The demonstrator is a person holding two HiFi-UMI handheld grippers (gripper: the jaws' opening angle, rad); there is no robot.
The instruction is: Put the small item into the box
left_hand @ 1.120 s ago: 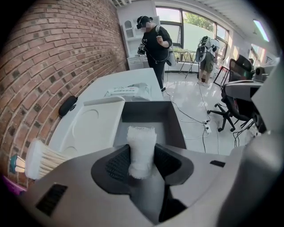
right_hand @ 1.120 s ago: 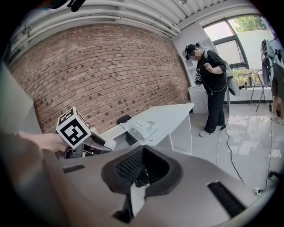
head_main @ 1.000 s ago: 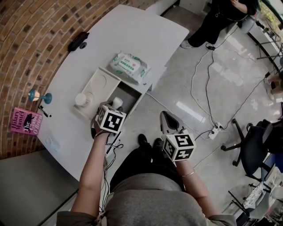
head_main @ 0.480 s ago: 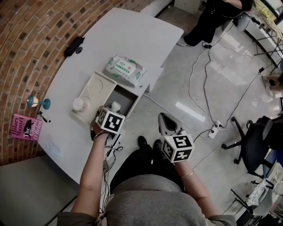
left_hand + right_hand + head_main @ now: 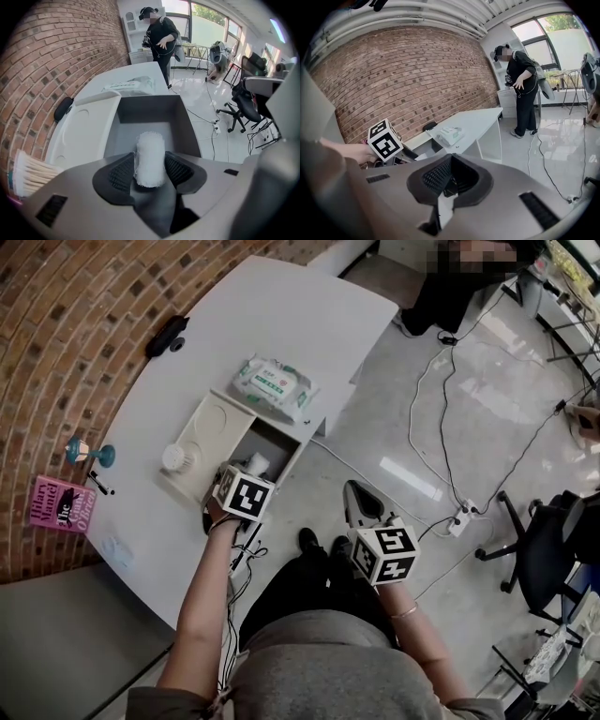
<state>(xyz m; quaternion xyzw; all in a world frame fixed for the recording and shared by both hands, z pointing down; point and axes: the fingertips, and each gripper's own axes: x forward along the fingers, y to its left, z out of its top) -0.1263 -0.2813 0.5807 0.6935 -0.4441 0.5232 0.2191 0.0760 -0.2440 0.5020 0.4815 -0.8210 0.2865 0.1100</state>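
A small white roll (image 5: 150, 158) stands upright between the pads of my left gripper (image 5: 150, 165), right over the grey inside of the open box (image 5: 145, 110). These jaws have just been opening, and the roll is still between them with no clear squeeze on it. From the head view the left gripper (image 5: 251, 469) hangs steeply down over the near end of the box (image 5: 278, 439), with the roll (image 5: 256, 462) showing past its marker cube. My right gripper (image 5: 360, 503) is held off the table over the floor, its jaws together with nothing in them (image 5: 449, 176).
The box's white lid (image 5: 208, 426) lies open to its left with a white bristly brush (image 5: 177, 457) at its near end. A wipes pack (image 5: 274, 382) lies just beyond the box. A pink book (image 5: 62, 504), a teal object (image 5: 84, 451) and a black device (image 5: 167, 334) lie near the brick wall. A person (image 5: 161, 40) stands past the table.
Little differs: the left gripper stays over the box's near end with the roll between its jaws, shifted only slightly. The right gripper has kept still.
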